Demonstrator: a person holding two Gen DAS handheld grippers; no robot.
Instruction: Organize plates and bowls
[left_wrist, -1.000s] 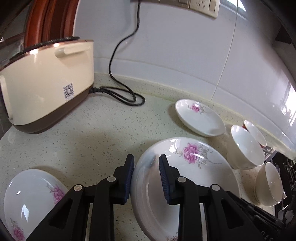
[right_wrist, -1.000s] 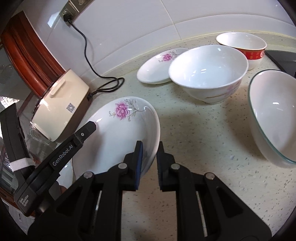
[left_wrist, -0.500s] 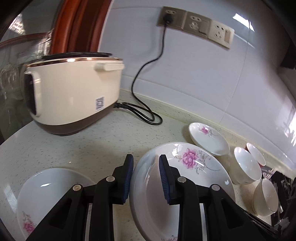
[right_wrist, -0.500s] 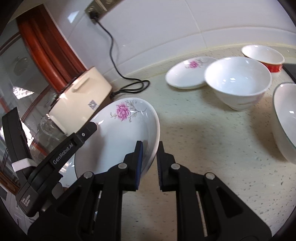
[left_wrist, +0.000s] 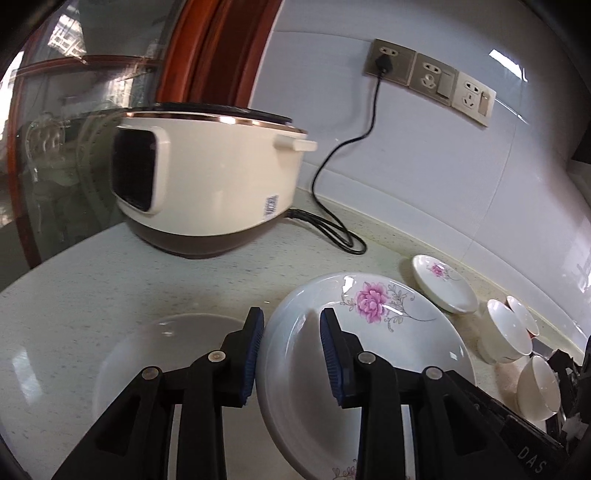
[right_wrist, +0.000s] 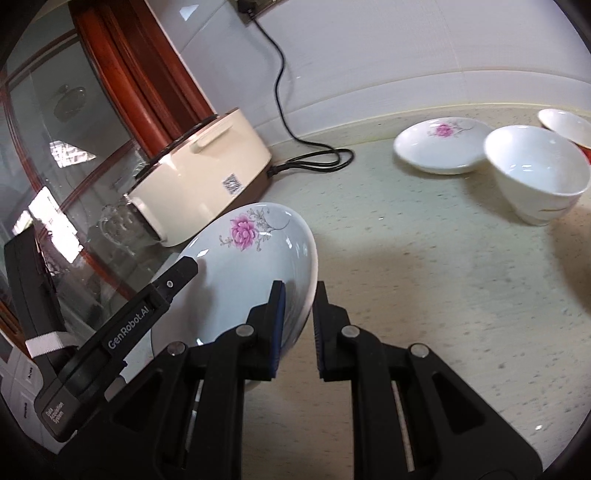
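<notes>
The big plate (left_wrist: 369, 350), white with a pink flower, hangs tilted above the counter (left_wrist: 110, 280), carried by both grippers at opposite rims, in front of the cream cooker (left_wrist: 207, 184). The right gripper (right_wrist: 297, 314) is clamped on its near rim, pads pressed to both faces. The left gripper (left_wrist: 291, 354) straddles the other rim with its jaws opening; the outer pad touches the rim, but I cannot tell whether the inner one still presses. A second plate (left_wrist: 166, 354) lies flat on the counter in front of the cooker, beside and partly under the big plate, a likely base for a stack. To the right of the cooker, along the wall, a small plate (right_wrist: 439, 144) and at least three bowls, one of them the nearest bowl (right_wrist: 535, 170), stand loose and unstacked. So the task looks early: one plate in transit, nothing visibly stacked, the small plate and all the bowls still to gather.
</notes>
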